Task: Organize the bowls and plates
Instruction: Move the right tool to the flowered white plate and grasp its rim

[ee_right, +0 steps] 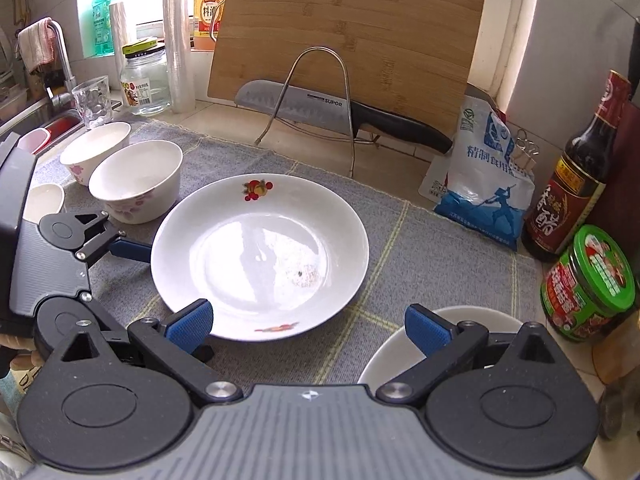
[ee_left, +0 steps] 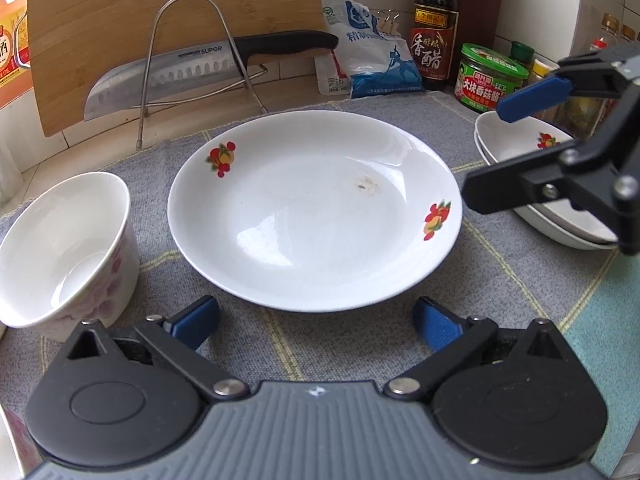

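A white plate with fruit prints lies on the grey cloth; it also shows in the right wrist view. My left gripper is open and empty just before the plate's near rim. My right gripper is open and empty beside the plate, above a stack of white plates; that stack shows at the right in the left wrist view. A white bowl with pink flowers stands left of the plate. Two such bowls stand side by side in the right wrist view.
A bamboo cutting board and a knife rest on a wire rack at the back. A salt bag, vinegar bottle and green-lidded jar stand at the right. A glass, jar and sink are at the left.
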Available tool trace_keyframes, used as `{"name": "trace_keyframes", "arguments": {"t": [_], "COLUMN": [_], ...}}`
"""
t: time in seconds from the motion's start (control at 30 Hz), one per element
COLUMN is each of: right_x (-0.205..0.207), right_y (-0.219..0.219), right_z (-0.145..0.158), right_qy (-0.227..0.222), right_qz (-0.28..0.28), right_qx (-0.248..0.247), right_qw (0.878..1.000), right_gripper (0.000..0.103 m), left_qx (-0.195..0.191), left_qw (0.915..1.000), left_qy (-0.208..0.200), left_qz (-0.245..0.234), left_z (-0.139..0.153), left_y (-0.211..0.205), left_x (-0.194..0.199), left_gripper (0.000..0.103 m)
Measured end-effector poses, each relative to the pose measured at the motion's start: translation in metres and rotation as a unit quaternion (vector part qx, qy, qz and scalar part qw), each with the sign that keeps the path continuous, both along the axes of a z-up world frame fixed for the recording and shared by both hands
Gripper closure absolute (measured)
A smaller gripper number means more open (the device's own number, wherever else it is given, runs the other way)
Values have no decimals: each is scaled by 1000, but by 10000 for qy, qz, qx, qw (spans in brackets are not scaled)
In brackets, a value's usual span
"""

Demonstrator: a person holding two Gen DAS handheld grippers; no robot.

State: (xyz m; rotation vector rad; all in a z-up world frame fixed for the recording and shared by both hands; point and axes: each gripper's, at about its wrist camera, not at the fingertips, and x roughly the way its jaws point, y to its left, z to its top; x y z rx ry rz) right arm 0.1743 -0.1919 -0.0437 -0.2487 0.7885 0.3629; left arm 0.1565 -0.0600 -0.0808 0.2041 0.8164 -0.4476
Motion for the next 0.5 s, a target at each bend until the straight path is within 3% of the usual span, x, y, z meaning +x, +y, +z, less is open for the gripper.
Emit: {"name": "trace_keyframes", "arguments": {"t": [0.3, 0.5], "right_x": [82, 115], "right_y": [7, 14], "right_z": [-31, -53], "right_qy": [673, 1131], "right_qz": [15, 3], "right_qx": [-52, -72], "right_qw": [9977, 9936], "right_gripper": [0, 0], "left_qx": [32, 26], "left_qw": [9998, 9997], "left_qy": [99, 93], "left_qz": [162, 221], "left_z": [0, 0], "left_y": [-4, -4], "left_x": [9, 9], "left_gripper": [0, 0]}}
